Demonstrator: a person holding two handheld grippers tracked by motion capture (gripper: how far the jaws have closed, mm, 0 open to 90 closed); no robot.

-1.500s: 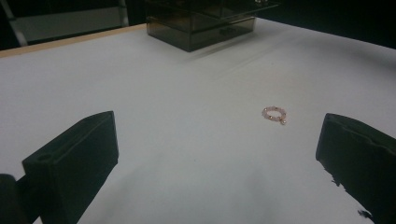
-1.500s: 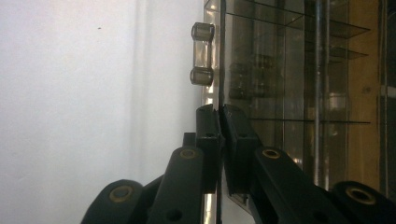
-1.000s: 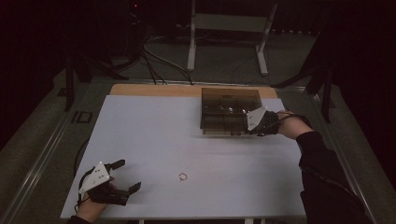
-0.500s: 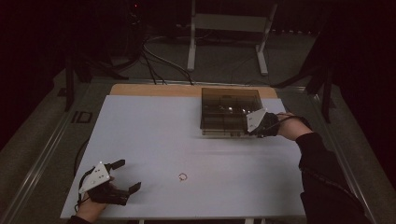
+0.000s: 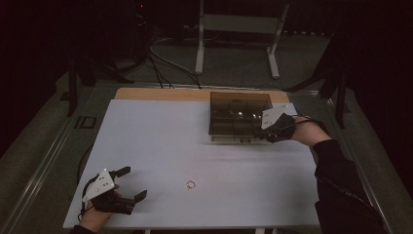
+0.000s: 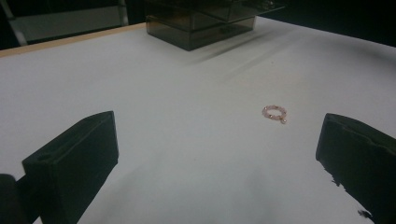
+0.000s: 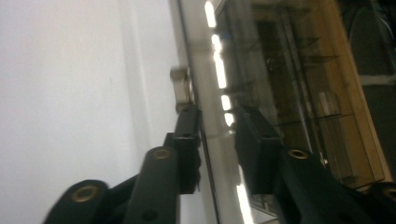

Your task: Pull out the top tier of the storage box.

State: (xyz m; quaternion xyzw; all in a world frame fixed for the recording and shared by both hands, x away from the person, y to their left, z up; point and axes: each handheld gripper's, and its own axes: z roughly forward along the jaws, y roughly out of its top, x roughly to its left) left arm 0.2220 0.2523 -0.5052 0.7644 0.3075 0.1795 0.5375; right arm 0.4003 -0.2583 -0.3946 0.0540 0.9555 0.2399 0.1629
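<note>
A smoky see-through drawer box point(image 5: 238, 112) stands at the far right of the white table point(image 5: 160, 136). My right gripper point(image 5: 259, 137) is at the box's near right corner. In the right gripper view its jaws point(image 7: 217, 116) have just been opening and stand a little apart. They straddle the edge of a glossy drawer panel point(image 7: 212, 56) just behind a small metal knob point(image 7: 182, 88), and the pads do not press on it. My left gripper point(image 5: 132, 184) rests open at the near left corner. A small pink bead ring point(image 5: 190, 184) lies on the table ahead of its jaws point(image 6: 219, 135), a little right of centre point(image 6: 274, 112).
A bare wooden strip point(image 5: 160, 93) runs along the table's far edge. Behind it stand a metal frame's legs point(image 5: 199, 48), with cables point(image 5: 160, 61) on the dark floor. The person's dark sleeve point(image 5: 341, 180) lies along the table's right side. The box point(image 6: 201, 23) shows far off in the left gripper view.
</note>
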